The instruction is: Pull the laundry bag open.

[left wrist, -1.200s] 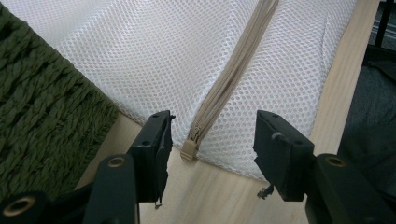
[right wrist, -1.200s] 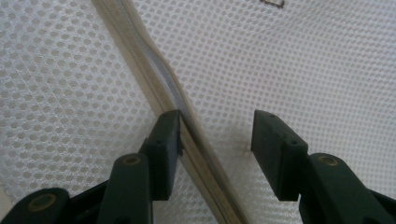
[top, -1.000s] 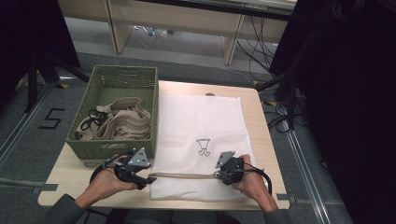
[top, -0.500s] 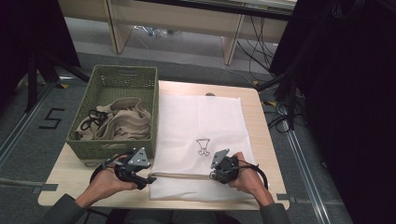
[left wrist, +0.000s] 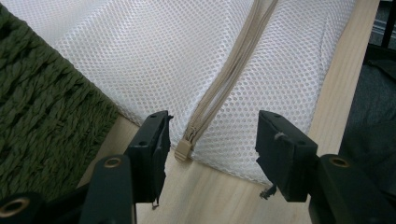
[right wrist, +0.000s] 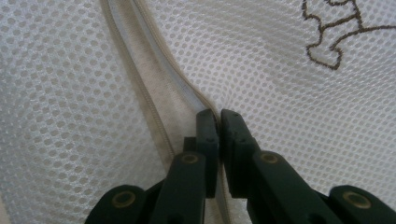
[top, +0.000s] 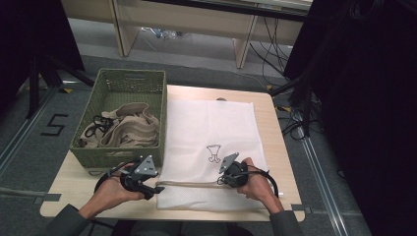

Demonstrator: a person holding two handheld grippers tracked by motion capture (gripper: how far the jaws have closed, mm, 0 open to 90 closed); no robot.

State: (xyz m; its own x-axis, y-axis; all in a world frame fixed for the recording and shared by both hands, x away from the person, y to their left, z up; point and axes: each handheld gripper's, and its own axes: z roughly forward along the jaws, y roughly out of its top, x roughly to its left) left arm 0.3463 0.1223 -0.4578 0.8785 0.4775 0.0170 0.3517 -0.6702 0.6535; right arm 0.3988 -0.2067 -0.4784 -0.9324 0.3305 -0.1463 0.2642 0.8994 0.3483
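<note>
Early yet: white mesh laundry bag (top: 211,147) flat at frame centre, zip (left wrist: 233,74) open along its near edge, right gripper (right wrist: 219,116) just clenched on the zip's edge, left gripper (left wrist: 210,140) released astride the slider (left wrist: 184,148), basket (top: 118,156) clothes unloaded.

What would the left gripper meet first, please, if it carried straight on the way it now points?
Most likely the beige zipper pull, lying between its open fingers at the corner of the white mesh bag; depth is uncertain.
</note>
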